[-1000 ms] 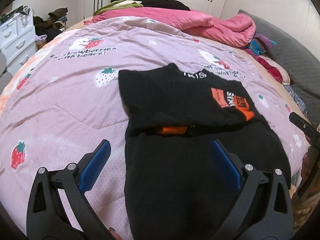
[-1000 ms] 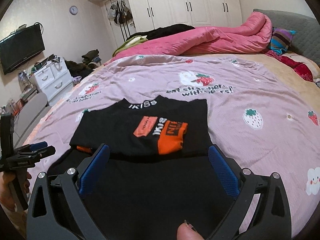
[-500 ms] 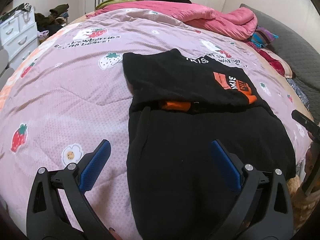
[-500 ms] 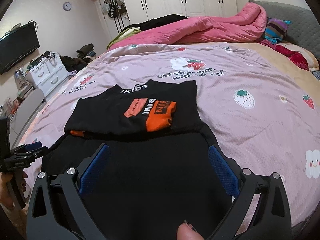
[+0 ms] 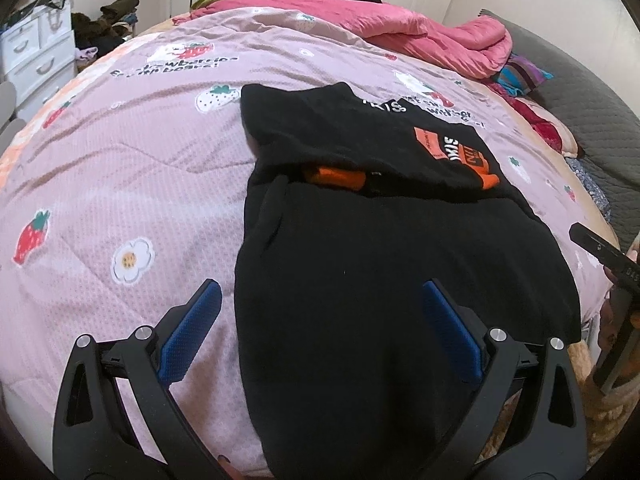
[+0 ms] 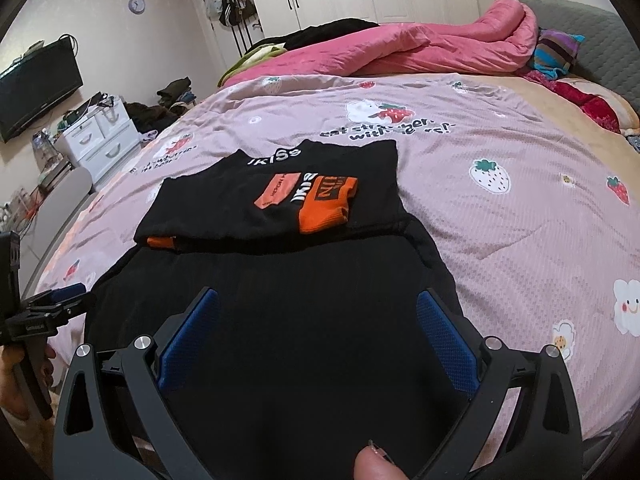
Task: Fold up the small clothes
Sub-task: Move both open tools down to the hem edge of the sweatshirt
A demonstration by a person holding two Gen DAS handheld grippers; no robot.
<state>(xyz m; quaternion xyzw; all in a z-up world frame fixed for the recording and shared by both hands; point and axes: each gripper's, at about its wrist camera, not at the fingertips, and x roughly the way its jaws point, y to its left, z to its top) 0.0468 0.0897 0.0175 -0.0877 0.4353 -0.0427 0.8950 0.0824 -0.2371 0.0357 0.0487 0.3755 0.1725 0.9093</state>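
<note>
A black garment (image 5: 384,280) (image 6: 280,320) lies on the bed, its far part folded back over itself and showing orange patches (image 5: 456,152) (image 6: 320,204) and white lettering. Its near part spreads flat toward the bed's edge. My left gripper (image 5: 316,320) hangs open above the garment's near left edge, holding nothing. Over the near middle of the garment my right gripper (image 6: 316,324) is also open and holds nothing. Each view catches the other gripper at its side edge, held in a hand.
The bed carries a pink strawberry-print cover (image 5: 120,160) (image 6: 500,208). A rumpled pink quilt (image 6: 420,52) and dark clothes lie at the far end, pillows at the right. A white drawer unit (image 6: 100,144) and a wall television (image 6: 36,88) stand left of the bed.
Both grippers have drawn back toward the near edge of the bed, so more of the garment's near part shows. The garment has not moved and both grippers stay open.
</note>
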